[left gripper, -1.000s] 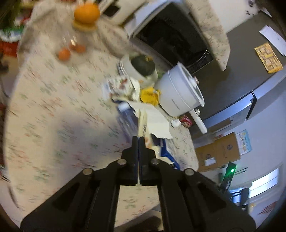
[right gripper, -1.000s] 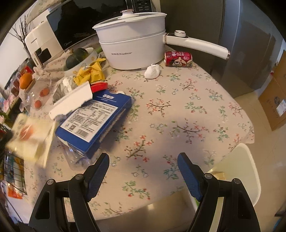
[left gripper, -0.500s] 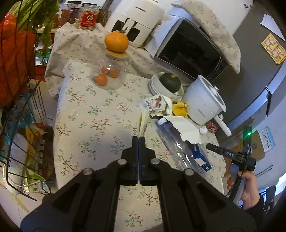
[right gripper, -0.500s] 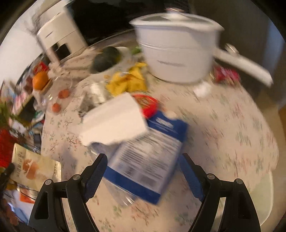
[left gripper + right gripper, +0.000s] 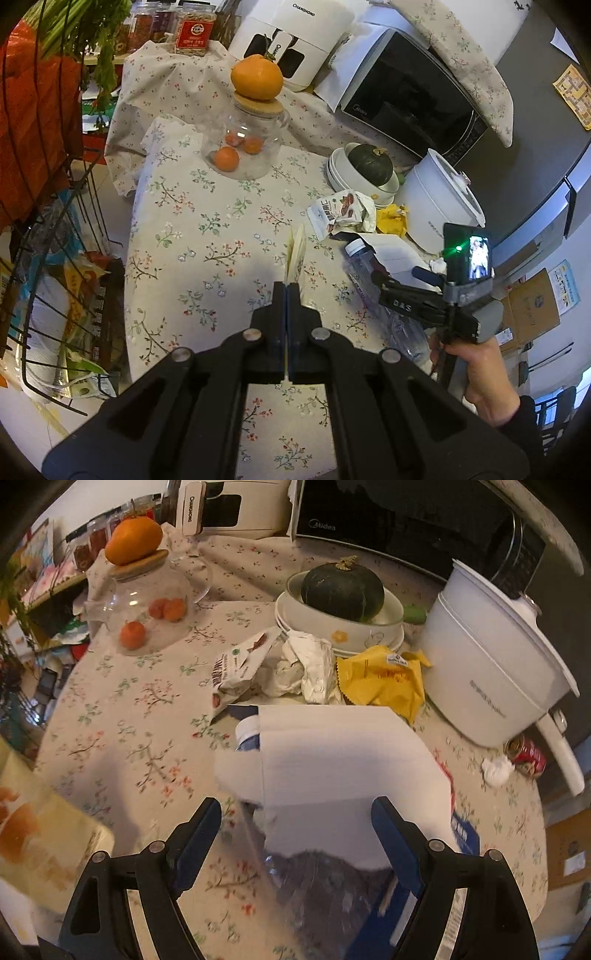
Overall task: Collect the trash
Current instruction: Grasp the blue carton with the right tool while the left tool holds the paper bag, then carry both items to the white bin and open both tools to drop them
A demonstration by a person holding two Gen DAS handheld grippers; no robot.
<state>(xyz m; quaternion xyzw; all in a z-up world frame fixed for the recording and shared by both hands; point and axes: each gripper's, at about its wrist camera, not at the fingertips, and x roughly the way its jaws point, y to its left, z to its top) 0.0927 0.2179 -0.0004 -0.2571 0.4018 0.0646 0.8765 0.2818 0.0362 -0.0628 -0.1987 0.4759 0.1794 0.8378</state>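
My left gripper (image 5: 287, 291) is shut on a pale yellow snack packet (image 5: 296, 251), held edge-on above the floral table; the packet also shows at the lower left of the right wrist view (image 5: 44, 834). My right gripper (image 5: 295, 823) is open, its jaws on either side of an empty clear plastic bottle (image 5: 317, 882) lying under a blue-and-white carton (image 5: 332, 760). Behind them lie a crumpled date wrapper (image 5: 240, 664), a silver-white wrapper (image 5: 314, 664) and a yellow wrapper (image 5: 384, 679). A red can (image 5: 526, 751) and a white wad (image 5: 496, 770) lie by the pot handle.
A white pot (image 5: 491, 657), stacked bowls with a green squash (image 5: 341, 587), a glass jar (image 5: 245, 140) topped by an orange, a microwave (image 5: 410, 99) and a white appliance stand at the back. A wire basket (image 5: 48, 280) of packets stands left of the table.
My left gripper has pulled back and up from the pile with the packet. My right gripper has moved in from the table's front edge to straddle the bottle and carton.
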